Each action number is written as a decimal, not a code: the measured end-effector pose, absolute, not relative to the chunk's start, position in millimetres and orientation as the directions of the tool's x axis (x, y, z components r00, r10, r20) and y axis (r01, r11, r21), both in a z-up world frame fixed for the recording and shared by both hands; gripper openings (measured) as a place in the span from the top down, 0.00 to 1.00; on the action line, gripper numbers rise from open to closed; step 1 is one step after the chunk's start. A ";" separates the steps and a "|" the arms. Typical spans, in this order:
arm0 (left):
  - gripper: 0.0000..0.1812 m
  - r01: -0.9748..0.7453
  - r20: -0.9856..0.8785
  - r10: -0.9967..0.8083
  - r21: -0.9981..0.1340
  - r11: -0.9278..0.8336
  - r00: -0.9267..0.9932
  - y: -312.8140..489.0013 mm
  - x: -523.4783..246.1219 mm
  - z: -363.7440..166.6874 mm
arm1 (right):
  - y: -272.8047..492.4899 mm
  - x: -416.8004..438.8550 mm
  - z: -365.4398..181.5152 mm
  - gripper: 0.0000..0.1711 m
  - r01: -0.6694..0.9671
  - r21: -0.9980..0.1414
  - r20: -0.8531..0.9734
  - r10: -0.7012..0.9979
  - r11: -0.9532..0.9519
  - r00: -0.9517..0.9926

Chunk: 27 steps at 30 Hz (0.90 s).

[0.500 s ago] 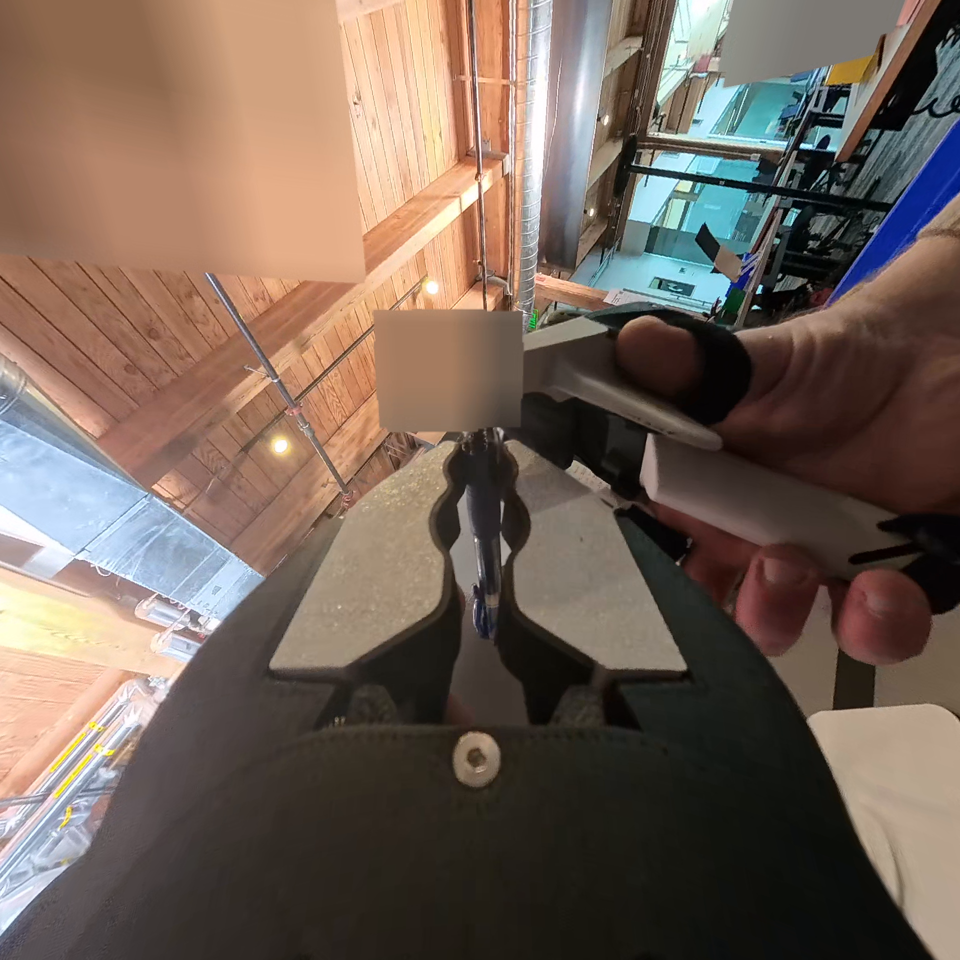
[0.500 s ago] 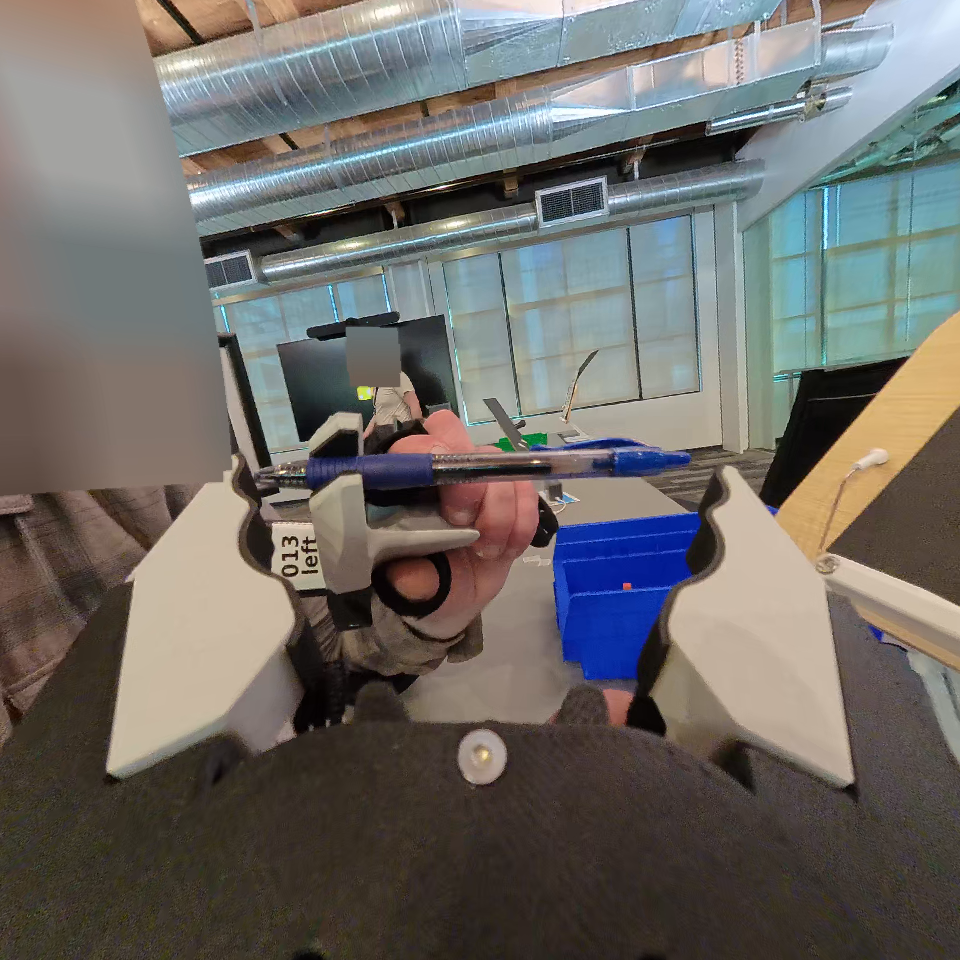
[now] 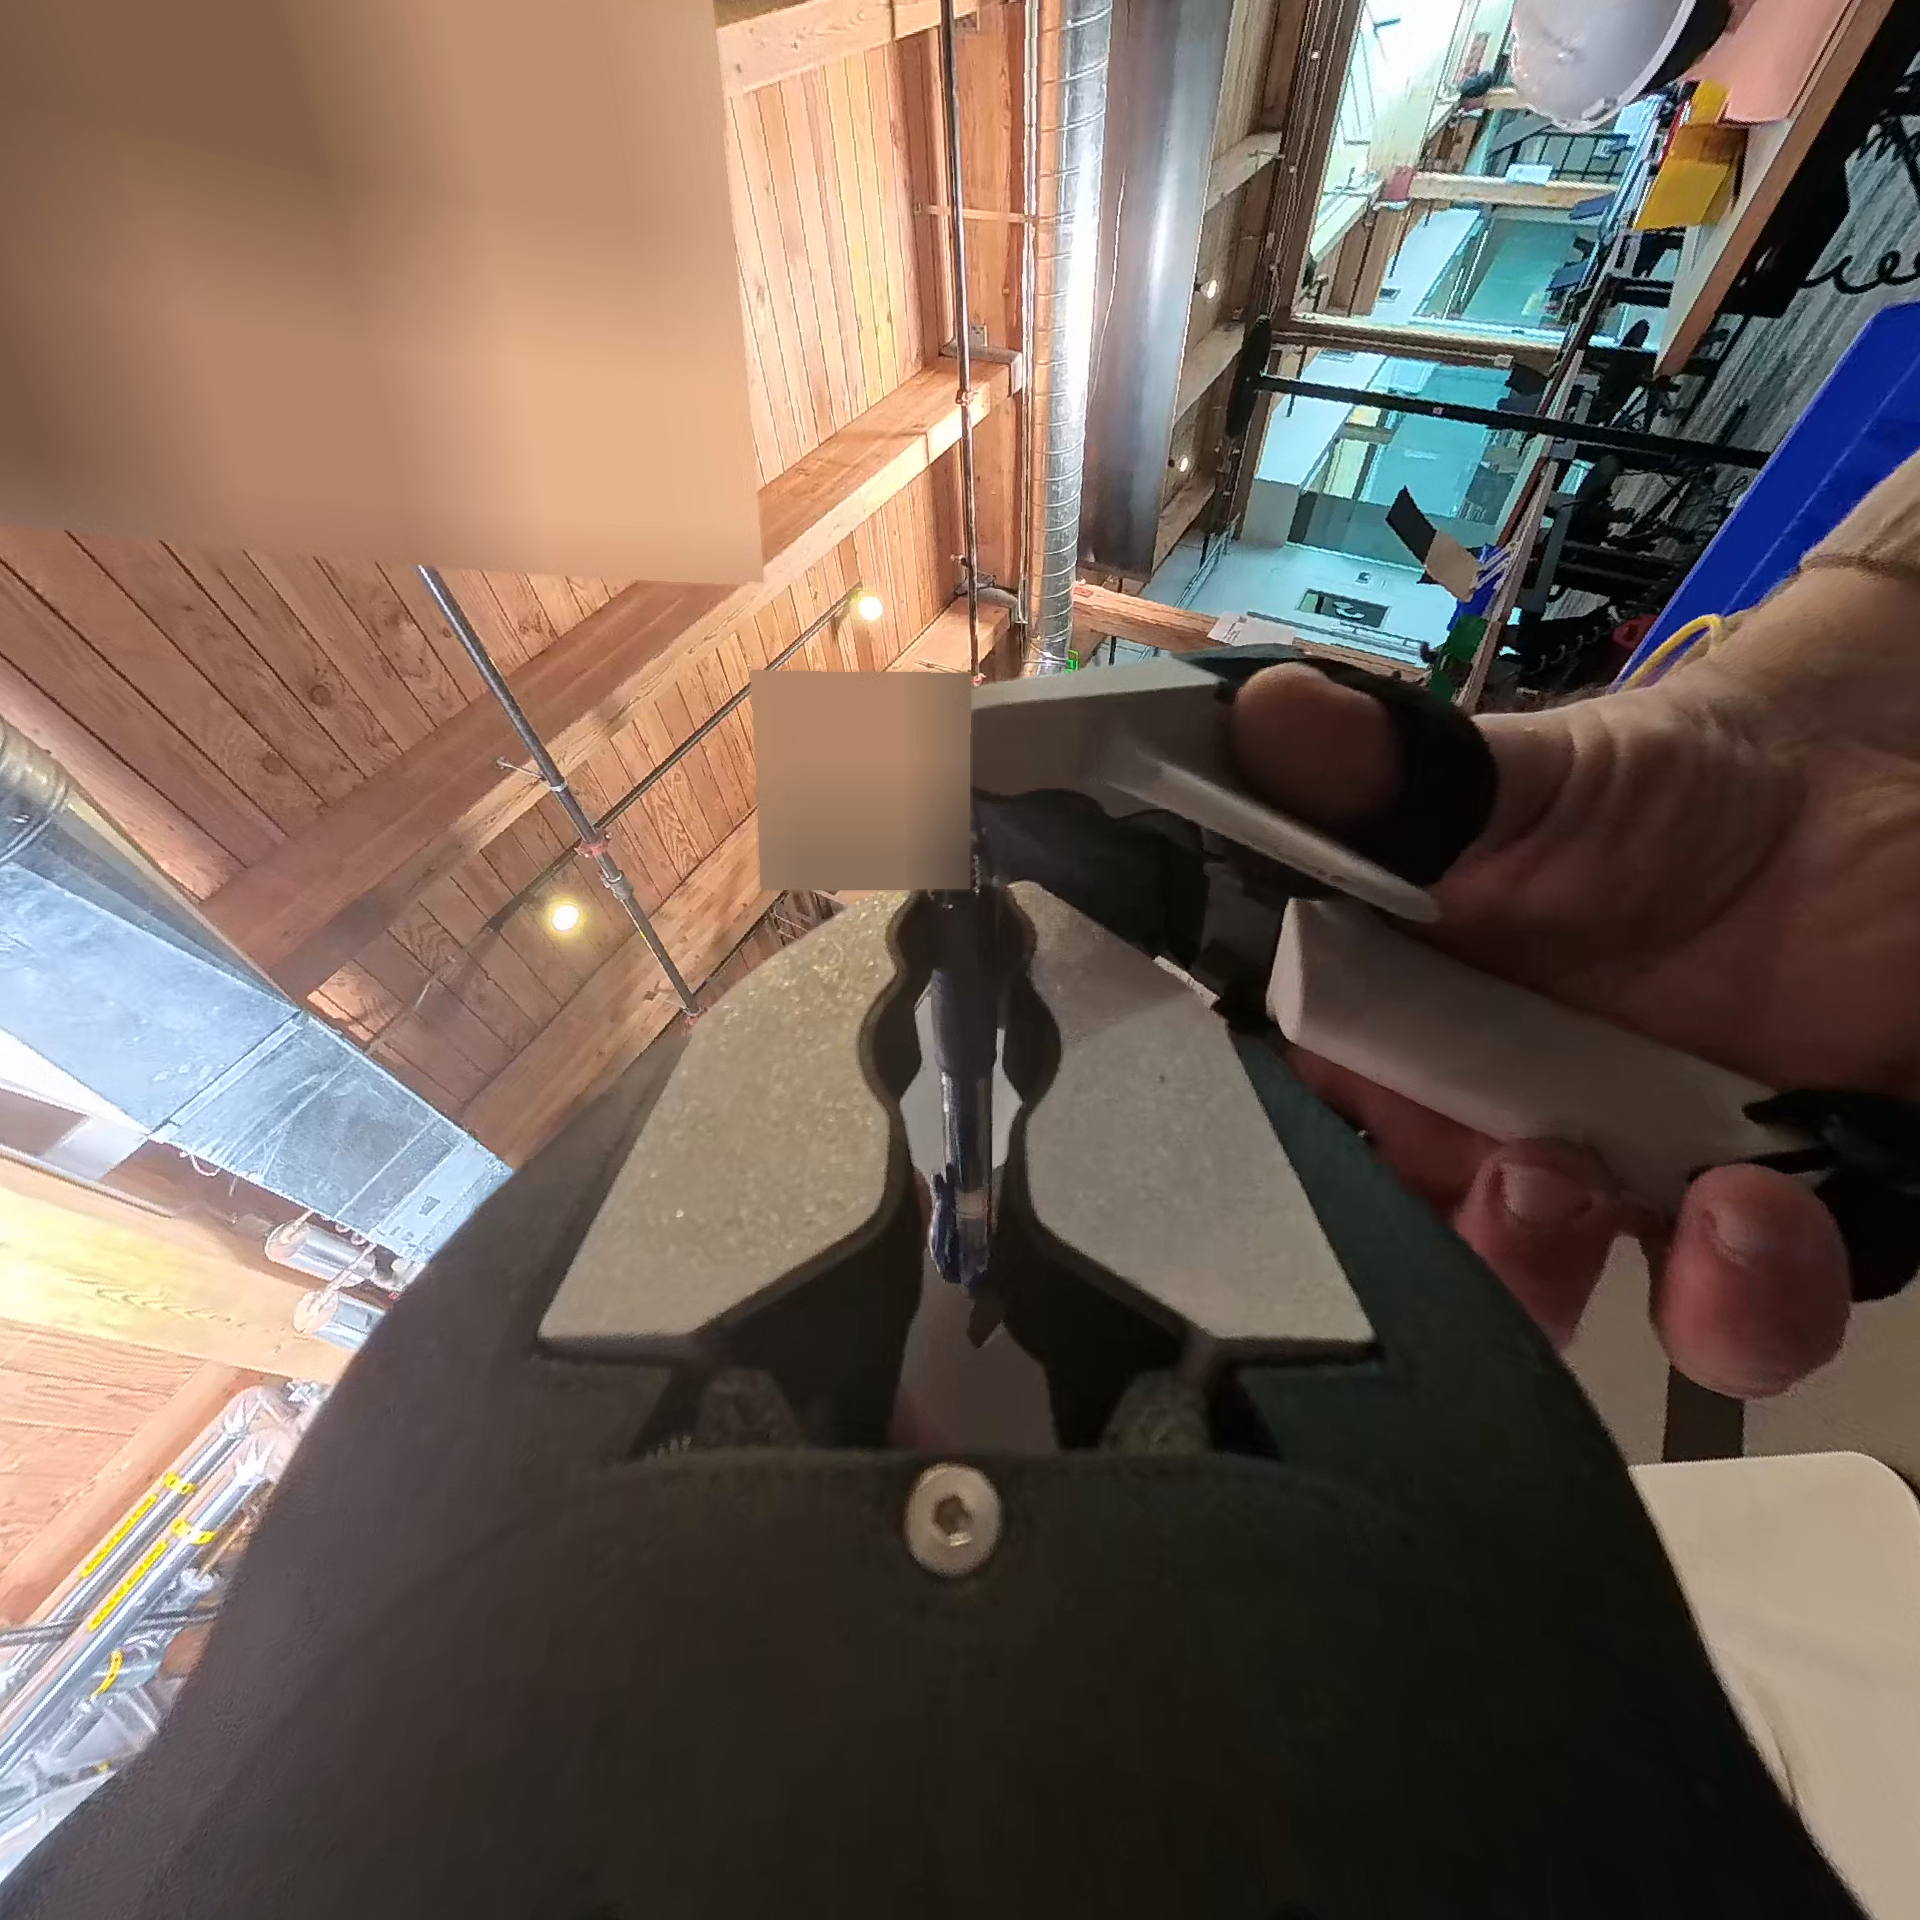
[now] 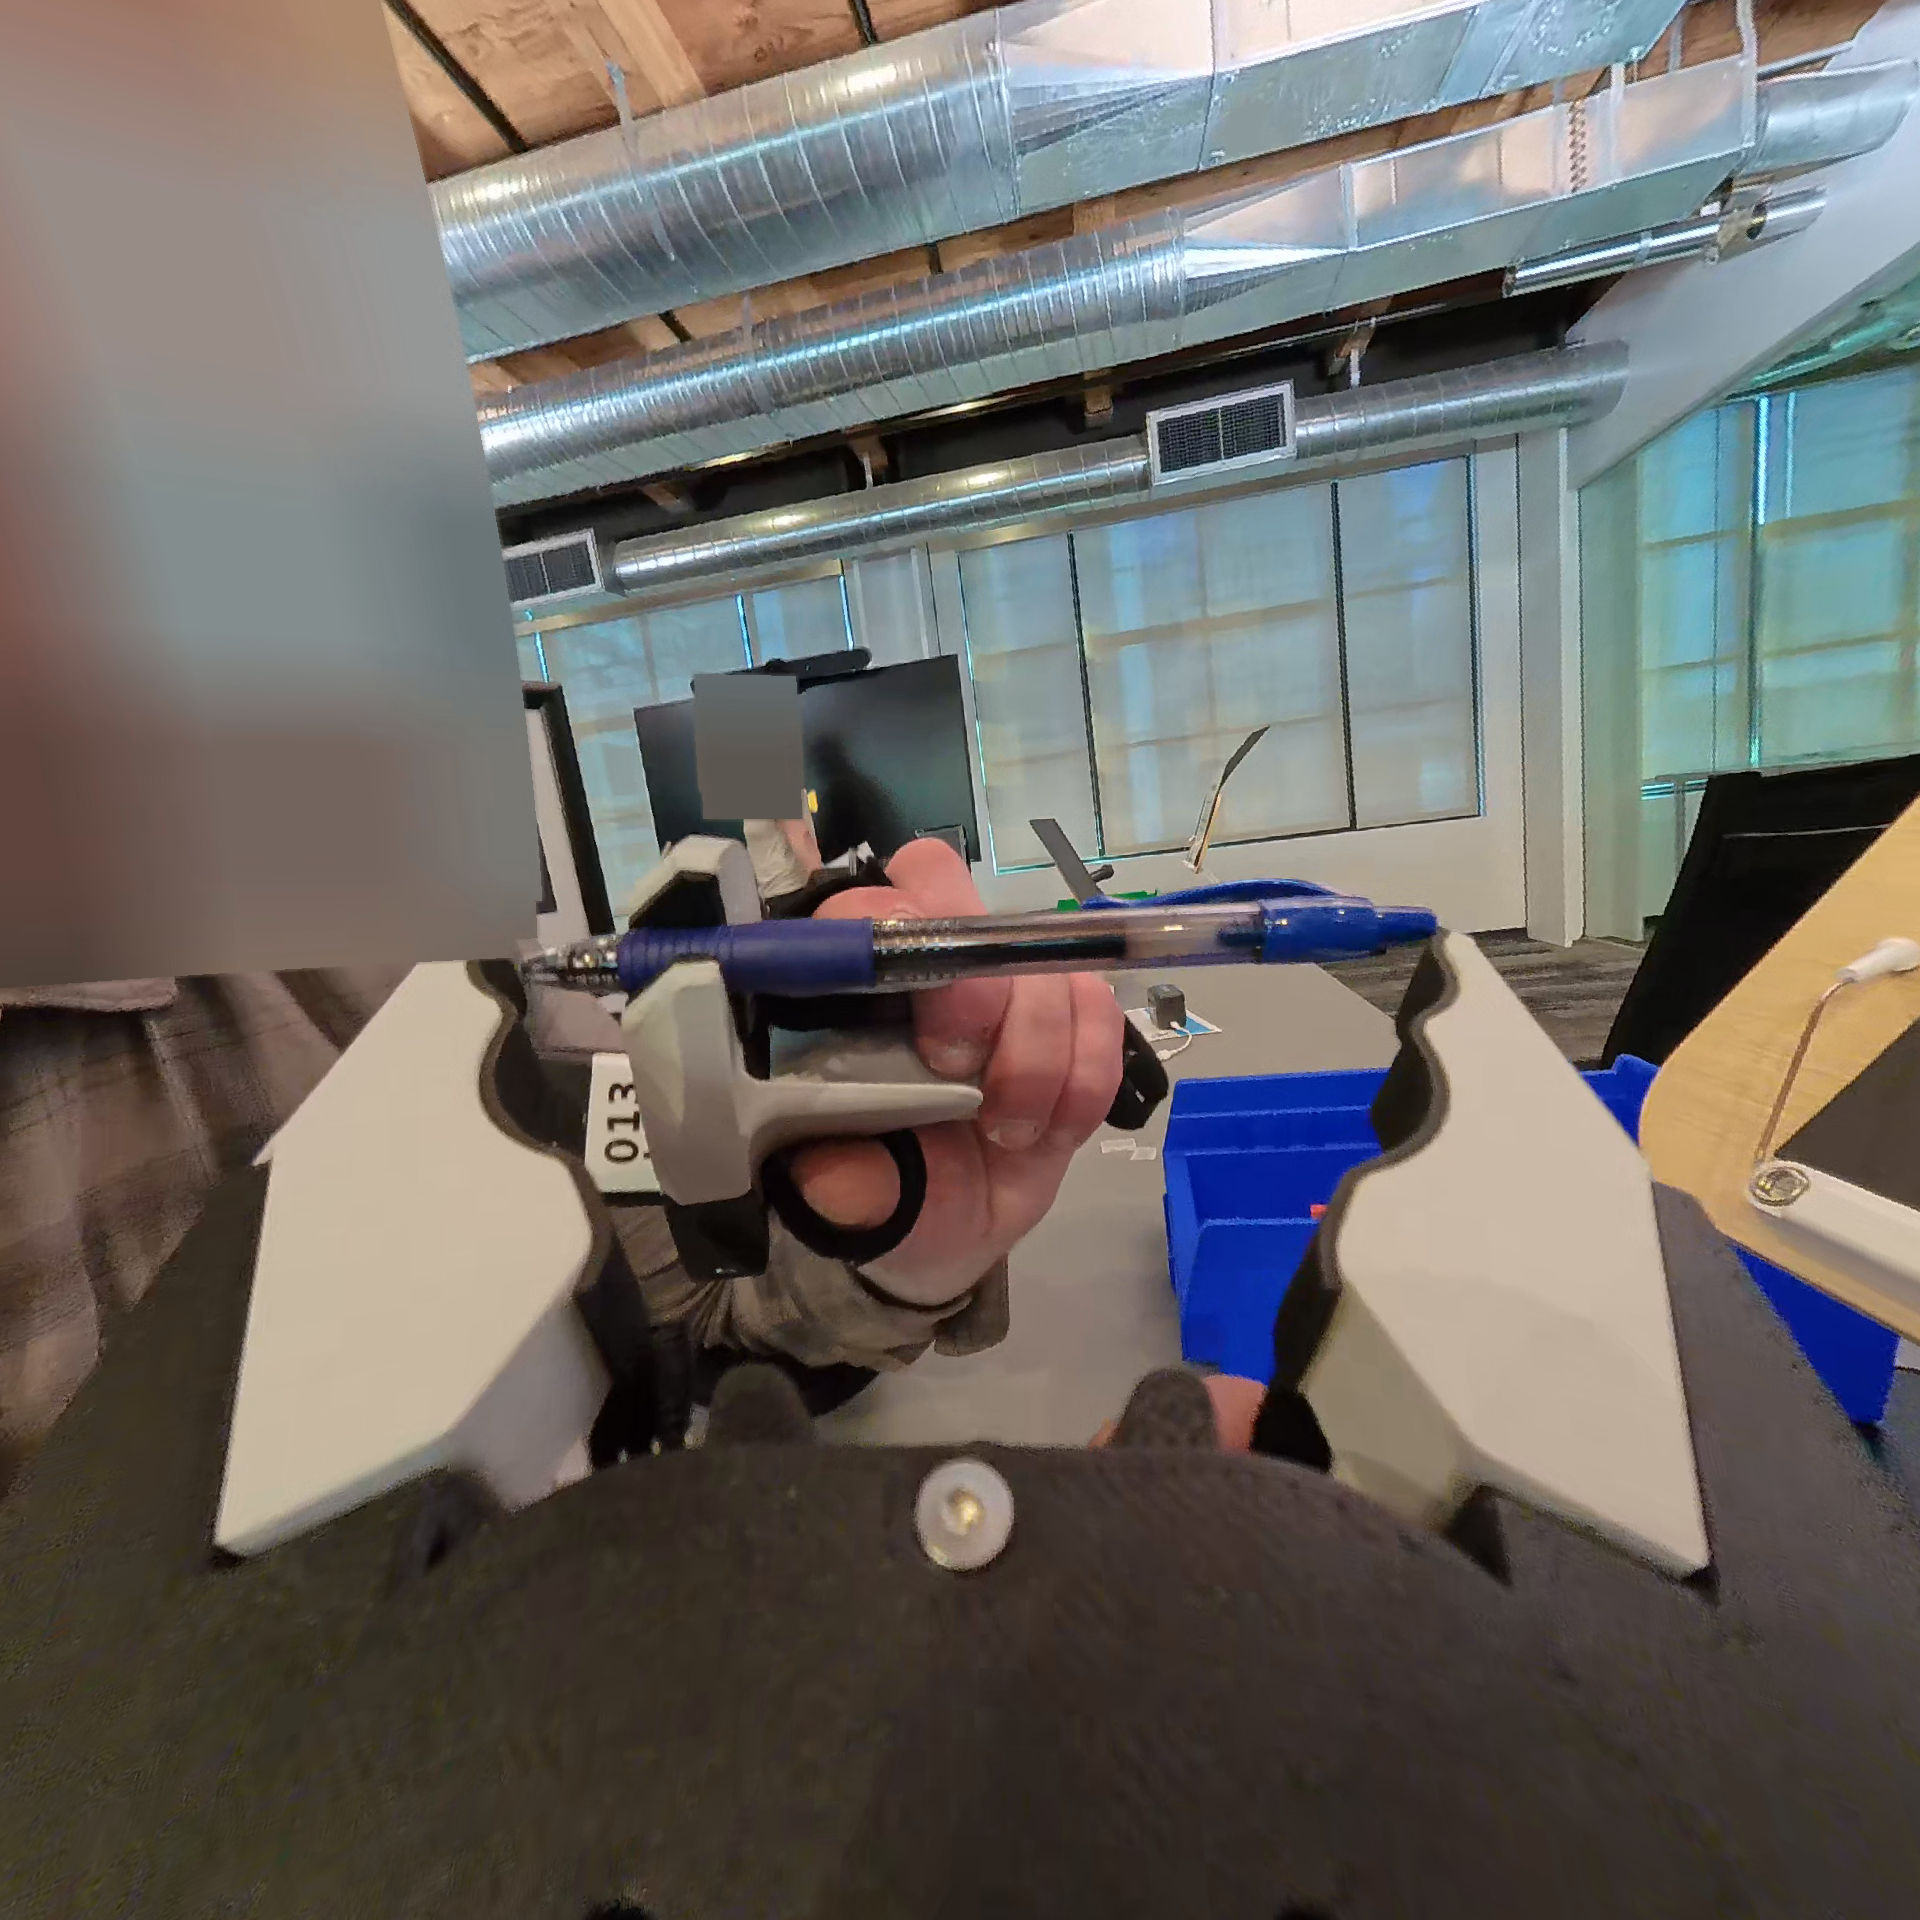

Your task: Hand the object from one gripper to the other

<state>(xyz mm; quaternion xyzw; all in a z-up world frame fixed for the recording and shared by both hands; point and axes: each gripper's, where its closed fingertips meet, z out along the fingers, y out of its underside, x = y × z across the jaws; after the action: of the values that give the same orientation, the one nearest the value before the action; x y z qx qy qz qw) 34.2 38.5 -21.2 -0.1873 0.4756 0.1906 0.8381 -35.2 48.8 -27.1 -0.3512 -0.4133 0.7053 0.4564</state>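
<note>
Fingers [image 3: 769, 1122] of the left gripper [image 3: 961, 1049] were pressed close together, pinching the blue pen [image 3: 964, 1101] between their notched inner edges; the pen ran along the narrow gap, its barrel pointing out past the tips. Just beyond those tips and to their right, a hand [image 3: 1662, 935] held the grey and white body of the right gripper [image 3: 1091, 727], its thumb through a black loop.

From the right wrist view, the right gripper's [image 4: 971, 997] own white fingers [image 4: 416, 1226] stood spread wide apart, gripping nothing. Between them and a little ahead, the pen [image 4: 977, 945] lay crosswise and nearly level, apart from both fingers, its clip end close by the tip of the right-hand finger and its metal point near the left-hand one. The left gripper [image 4: 696, 997] clamped the pen at its blue grip section, and the hand [image 4: 997, 1049] holding that gripper sat just behind the clear barrel. Farther off behind the right-hand finger stood a blue bin [image 4: 1268, 1195] on a grey surface [image 4: 1247, 997], with large windows [image 4: 1195, 665] beyond.
</note>
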 end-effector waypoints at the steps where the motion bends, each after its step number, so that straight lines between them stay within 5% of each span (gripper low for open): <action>1: 0.94 -0.496 -0.869 0.138 -0.134 0.858 0.475 37.6 34.9 -21.2 | 46.9 -36.0 -29.0 0.07 -0.346 -0.910 -0.107 0.936 -0.228 -0.336; 27: 0.94 -0.550 -0.843 0.113 -0.237 0.801 0.526 55.9 22.7 -16.4 | 71.4 -38.8 -24.0 0.07 -0.411 -0.892 -0.123 0.976 -0.188 -0.179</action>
<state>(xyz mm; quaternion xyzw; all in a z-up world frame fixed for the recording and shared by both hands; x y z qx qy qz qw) 22.7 55.9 -16.4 -0.2461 0.4447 0.1978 0.8382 -38.8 71.4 -24.0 -0.3788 -0.3728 0.6710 0.5170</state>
